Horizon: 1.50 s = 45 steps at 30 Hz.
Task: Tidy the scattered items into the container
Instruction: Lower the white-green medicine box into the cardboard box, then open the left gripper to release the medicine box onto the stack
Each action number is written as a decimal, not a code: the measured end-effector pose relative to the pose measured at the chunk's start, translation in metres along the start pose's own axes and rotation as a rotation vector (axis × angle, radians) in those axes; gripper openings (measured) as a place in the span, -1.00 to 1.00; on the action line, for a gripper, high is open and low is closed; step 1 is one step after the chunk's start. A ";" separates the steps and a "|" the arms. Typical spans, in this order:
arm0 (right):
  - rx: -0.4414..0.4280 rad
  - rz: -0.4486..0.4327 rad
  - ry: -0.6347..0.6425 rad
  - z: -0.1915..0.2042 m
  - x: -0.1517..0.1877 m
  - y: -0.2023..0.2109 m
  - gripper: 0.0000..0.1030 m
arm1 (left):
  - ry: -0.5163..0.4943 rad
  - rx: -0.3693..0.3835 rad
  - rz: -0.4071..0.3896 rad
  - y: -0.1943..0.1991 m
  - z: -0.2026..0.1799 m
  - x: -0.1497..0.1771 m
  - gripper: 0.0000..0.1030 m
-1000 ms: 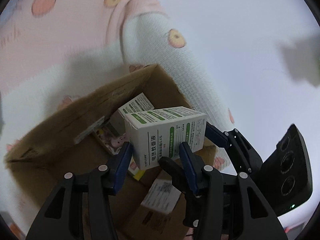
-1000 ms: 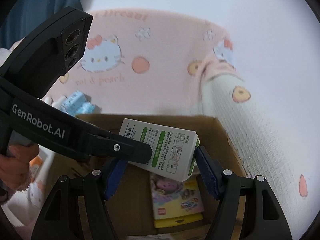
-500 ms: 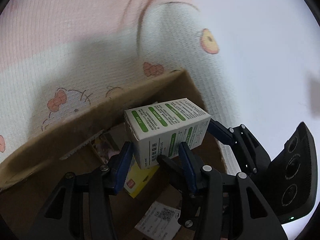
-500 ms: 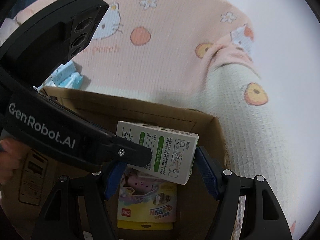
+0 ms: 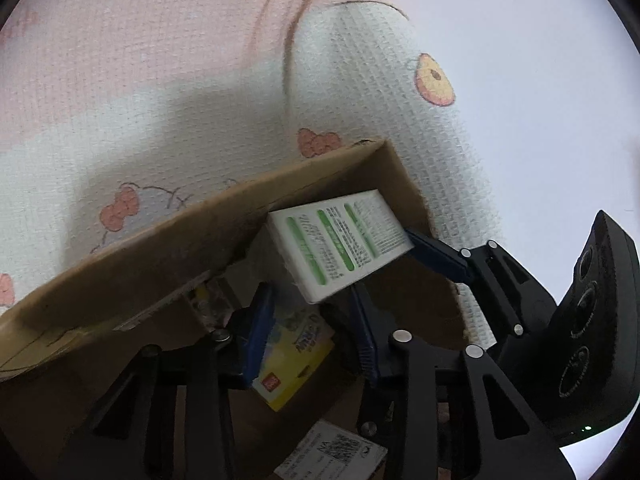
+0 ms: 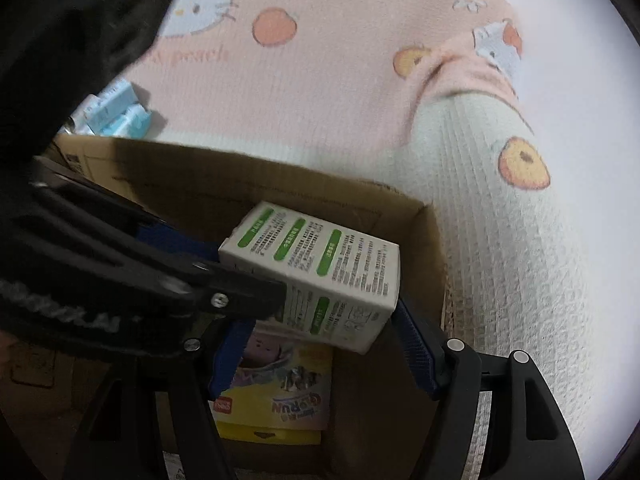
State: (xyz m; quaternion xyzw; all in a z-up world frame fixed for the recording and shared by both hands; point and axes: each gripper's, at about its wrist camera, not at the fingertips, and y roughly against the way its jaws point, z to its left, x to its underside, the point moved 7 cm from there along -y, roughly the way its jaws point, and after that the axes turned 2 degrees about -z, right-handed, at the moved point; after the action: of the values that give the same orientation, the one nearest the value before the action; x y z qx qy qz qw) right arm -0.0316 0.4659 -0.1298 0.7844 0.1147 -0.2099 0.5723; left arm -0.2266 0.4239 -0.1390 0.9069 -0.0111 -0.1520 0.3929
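Down inside the cardboard box (image 6: pixel 280 176), the white-and-green carton (image 6: pixel 320 256) now sits below the rim, where a second ago you held it above the opening. Your right tongs (image 6: pixel 324 360) span it wide, end to end. Your left tongs (image 5: pixel 312 332) are closing, with only the carton's near corner between their tips; whether they press on it, you cannot tell. The carton hangs just above the yellow toy pack (image 6: pixel 276 408), so it looks about ready to drop. Blue packets (image 6: pixel 116 112) at the far left wait on the blanket (image 5: pixel 160 80).

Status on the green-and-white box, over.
Right gripper clamped on box; left gripper closing at its corner. Box above carton, not released. Yellow pack beneath.
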 end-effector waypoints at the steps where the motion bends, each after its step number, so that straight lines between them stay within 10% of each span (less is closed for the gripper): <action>1: 0.006 0.008 0.000 0.000 0.001 0.000 0.32 | 0.014 0.008 0.003 0.000 0.001 0.000 -0.21; 7: 0.046 0.016 0.013 -0.001 0.004 0.010 0.32 | 0.035 0.005 -0.037 0.014 0.004 0.001 -0.24; 11: 0.044 0.054 -0.032 -0.007 0.010 0.013 0.28 | 0.004 -0.055 -0.085 0.024 0.003 -0.004 -0.77; 13: 0.042 0.104 -0.083 -0.011 0.014 0.012 -0.29 | 0.010 -0.046 -0.071 0.023 0.004 -0.003 -0.82; 15: 0.036 0.163 -0.151 -0.014 0.019 0.010 -0.41 | 0.034 -0.007 -0.048 0.018 0.005 -0.002 -0.82; 19: -0.046 0.198 -0.249 -0.014 0.021 0.006 -0.42 | 0.040 0.003 -0.039 0.017 0.006 -0.002 -0.82; 26: 0.052 0.212 -0.258 -0.024 0.020 -0.003 -0.42 | 0.032 0.051 0.015 0.004 -0.006 0.008 -0.82; 39: 0.067 0.217 -0.359 -0.014 0.028 0.011 -0.42 | 0.029 -0.072 -0.075 0.023 0.002 0.000 -0.82; 45: 0.108 0.174 -0.363 0.004 0.022 0.053 -0.41 | -0.044 -0.059 -0.132 0.064 -0.013 0.011 -0.17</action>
State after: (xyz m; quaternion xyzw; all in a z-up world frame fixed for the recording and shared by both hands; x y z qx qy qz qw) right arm 0.0090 0.4434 -0.0957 0.7703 -0.0698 -0.3034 0.5566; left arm -0.2063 0.3878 -0.0876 0.8900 0.0444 -0.1977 0.4084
